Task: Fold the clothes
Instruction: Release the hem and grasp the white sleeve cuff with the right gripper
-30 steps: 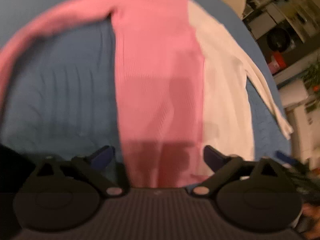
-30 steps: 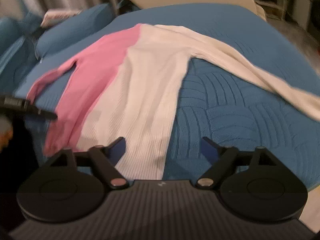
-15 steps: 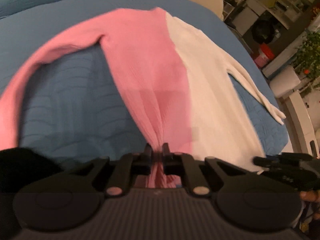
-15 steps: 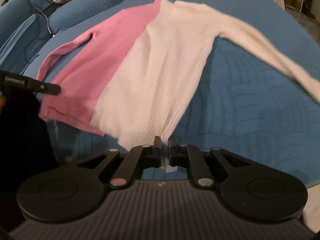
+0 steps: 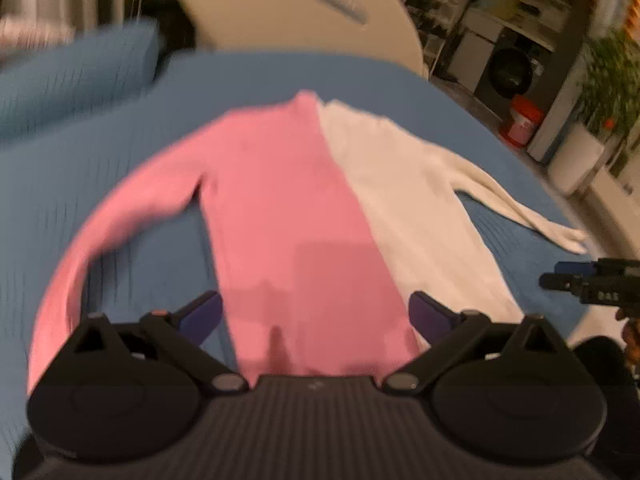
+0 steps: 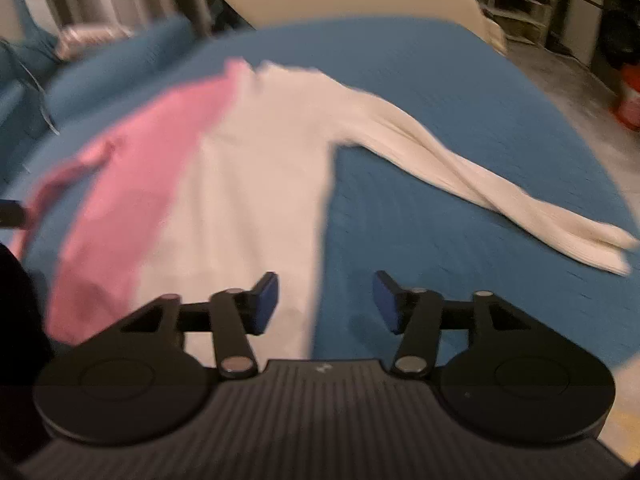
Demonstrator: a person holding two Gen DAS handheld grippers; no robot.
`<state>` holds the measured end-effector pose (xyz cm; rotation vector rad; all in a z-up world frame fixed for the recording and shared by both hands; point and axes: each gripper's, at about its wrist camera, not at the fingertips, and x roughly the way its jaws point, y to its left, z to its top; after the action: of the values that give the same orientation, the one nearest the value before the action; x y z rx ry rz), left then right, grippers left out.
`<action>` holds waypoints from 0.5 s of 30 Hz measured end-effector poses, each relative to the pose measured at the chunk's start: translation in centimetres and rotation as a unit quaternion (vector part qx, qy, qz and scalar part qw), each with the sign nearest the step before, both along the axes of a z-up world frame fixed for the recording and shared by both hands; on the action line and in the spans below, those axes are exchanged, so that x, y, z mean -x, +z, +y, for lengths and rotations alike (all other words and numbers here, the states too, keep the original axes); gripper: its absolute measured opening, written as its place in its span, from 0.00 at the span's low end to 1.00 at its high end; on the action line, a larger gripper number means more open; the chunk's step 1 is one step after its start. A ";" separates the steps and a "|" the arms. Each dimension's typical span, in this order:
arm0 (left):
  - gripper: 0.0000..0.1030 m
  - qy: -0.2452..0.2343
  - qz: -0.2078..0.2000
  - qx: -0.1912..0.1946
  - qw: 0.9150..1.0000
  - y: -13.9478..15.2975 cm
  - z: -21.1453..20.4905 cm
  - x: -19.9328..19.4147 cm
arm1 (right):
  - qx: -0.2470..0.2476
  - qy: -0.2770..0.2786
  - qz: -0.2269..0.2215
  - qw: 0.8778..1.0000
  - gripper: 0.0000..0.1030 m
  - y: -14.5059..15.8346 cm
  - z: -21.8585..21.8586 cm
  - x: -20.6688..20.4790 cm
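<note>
1. Now the pink-and-white sweater (image 5: 320, 208) is lying flat on the blue bedspread (image 5: 120, 152).
2. Left gripper (image 5: 316, 316) is hovering over the pink hem, jaws just released, gripping nothing; only its view is showing a potted plant (image 5: 612, 80).
3. Right gripper (image 6: 324, 300) is straddling the white edge, jaws just parted, empty; only its view is showing the white sleeve (image 6: 520, 204) fully.

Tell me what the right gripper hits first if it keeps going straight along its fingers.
Probably the sweater's white side edge, or the blue bedspread beside it; the right gripper is open and depth is unclear.
</note>
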<state>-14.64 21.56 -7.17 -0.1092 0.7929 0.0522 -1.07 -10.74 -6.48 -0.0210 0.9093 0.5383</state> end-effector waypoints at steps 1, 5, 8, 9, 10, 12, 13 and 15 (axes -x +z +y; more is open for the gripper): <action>0.98 -0.013 -0.021 -0.029 0.999 -0.4 -1.2 -0.9 | 0.006 0.008 0.016 1.000 0.60 -1.3 1.1 -0.2; 0.98 -0.056 -0.002 -0.114 0.992 -3.6 -3.9 -2.8 | 0.073 0.087 0.055 0.992 0.62 -3.3 3.7 0.3; 0.97 -0.044 0.057 -0.099 0.992 -6.3 -3.4 -3.7 | 0.019 0.051 0.033 0.998 0.63 -1.7 0.5 -1.4; 0.98 -0.032 0.067 -0.076 0.994 -6.3 -2.9 -4.2 | 0.006 -0.030 -0.003 1.000 0.63 -1.1 -3.1 -3.0; 0.98 -0.028 0.067 -0.069 0.995 -6.4 -2.7 -4.3 | 0.016 -0.105 -0.032 0.994 0.63 -1.0 -6.2 -4.2; 0.99 -0.014 0.086 -0.048 0.995 -6.9 -2.3 -4.6 | 0.058 -0.193 -0.070 0.977 0.64 -1.0 -10.3 -5.7; 0.99 -0.014 0.088 -0.048 0.995 -7.0 -2.1 -4.5 | 0.079 -0.205 -0.085 0.972 0.64 -1.1 -11.3 -6.1; 0.99 -0.008 0.107 -0.043 0.993 -7.4 -1.8 -4.6 | 0.163 -0.205 -0.115 0.958 0.65 -2.0 -14.0 -7.3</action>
<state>-10.06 19.73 -14.61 -0.0153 1.0044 0.0834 6.26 -24.78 -8.48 -0.1867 0.7375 -0.0059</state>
